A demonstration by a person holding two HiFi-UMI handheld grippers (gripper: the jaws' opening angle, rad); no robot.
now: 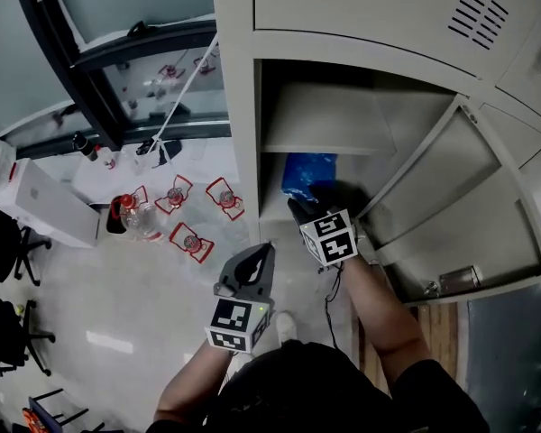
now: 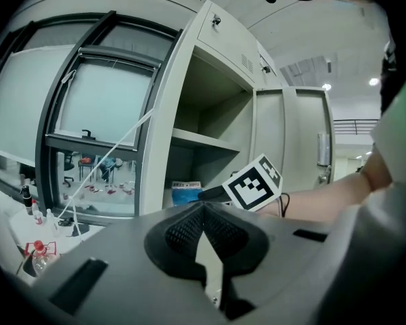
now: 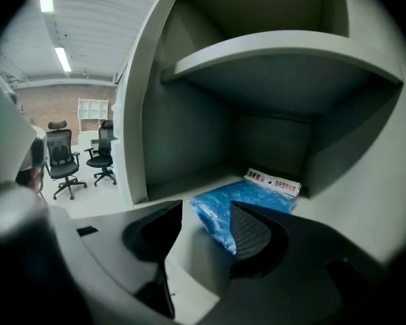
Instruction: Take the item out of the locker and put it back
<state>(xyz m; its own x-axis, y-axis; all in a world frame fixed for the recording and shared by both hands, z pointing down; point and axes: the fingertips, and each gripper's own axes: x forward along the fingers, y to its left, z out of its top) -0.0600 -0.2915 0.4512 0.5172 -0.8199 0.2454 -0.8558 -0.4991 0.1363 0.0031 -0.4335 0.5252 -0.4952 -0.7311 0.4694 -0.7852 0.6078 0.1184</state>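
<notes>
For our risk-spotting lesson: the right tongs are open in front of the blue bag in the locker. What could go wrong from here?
1. The bag lies flat, mostly right of the gap in the open right tongs; they might catch only a corner, which could slip or tear.
2. The open door stands close beside the forearm; pulling out might knock it.

Right tongs (image 3: 206,212) apart — left tongs (image 2: 204,206) seemingly together.
</notes>
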